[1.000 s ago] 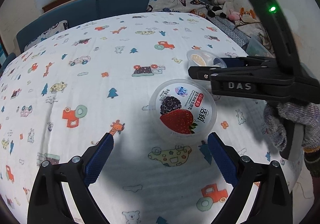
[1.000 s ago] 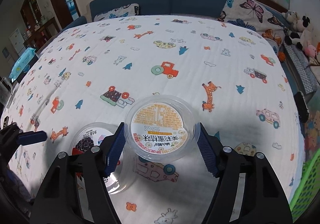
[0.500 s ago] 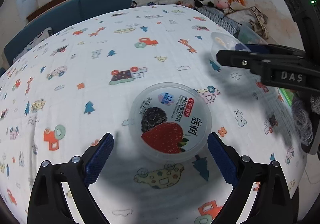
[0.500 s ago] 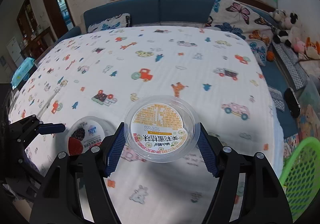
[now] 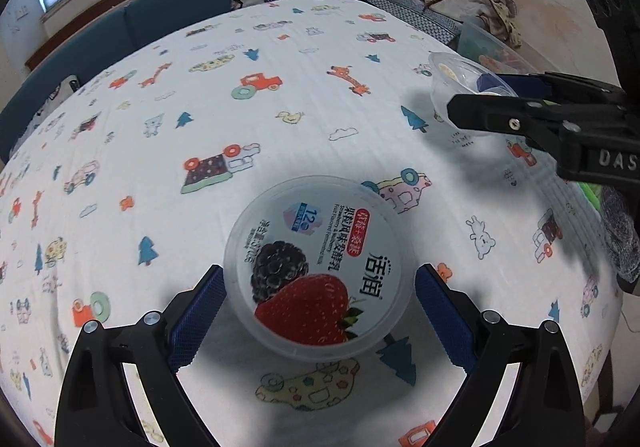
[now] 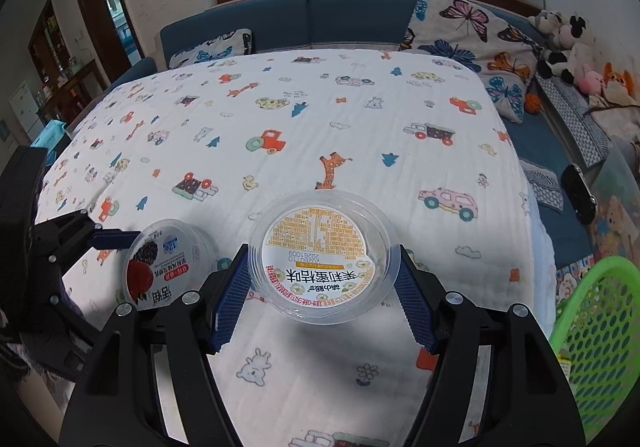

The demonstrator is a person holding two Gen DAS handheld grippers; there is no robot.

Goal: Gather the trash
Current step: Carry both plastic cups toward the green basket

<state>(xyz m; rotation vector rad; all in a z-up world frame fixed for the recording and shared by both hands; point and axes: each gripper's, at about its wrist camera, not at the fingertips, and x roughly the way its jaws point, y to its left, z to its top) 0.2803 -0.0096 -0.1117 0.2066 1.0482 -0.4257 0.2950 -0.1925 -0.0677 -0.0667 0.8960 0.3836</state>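
A strawberry yogurt cup (image 5: 318, 267) sits on the patterned bed sheet (image 5: 200, 87) between the fingers of my left gripper (image 5: 316, 311). The jaws are open; the left pad is at the rim and the right pad stands a little off. The cup also shows in the right wrist view (image 6: 168, 263). My right gripper (image 6: 322, 283) is shut on a clear cup with an orange-and-white label (image 6: 320, 263) and holds it above the sheet. That cup shows at the right in the left wrist view (image 5: 460, 81).
A green mesh basket (image 6: 596, 327) stands beyond the bed's right edge. Butterfly pillows (image 6: 468, 31) and plush toys (image 6: 560, 43) lie along the blue sofa at the far side. A dark phone-like object (image 6: 578, 193) lies on the bench to the right.
My left gripper has moved forward so the yogurt cup now lies between its fingers. My right gripper has carried the clear cup higher and to the right; more of the green basket shows.
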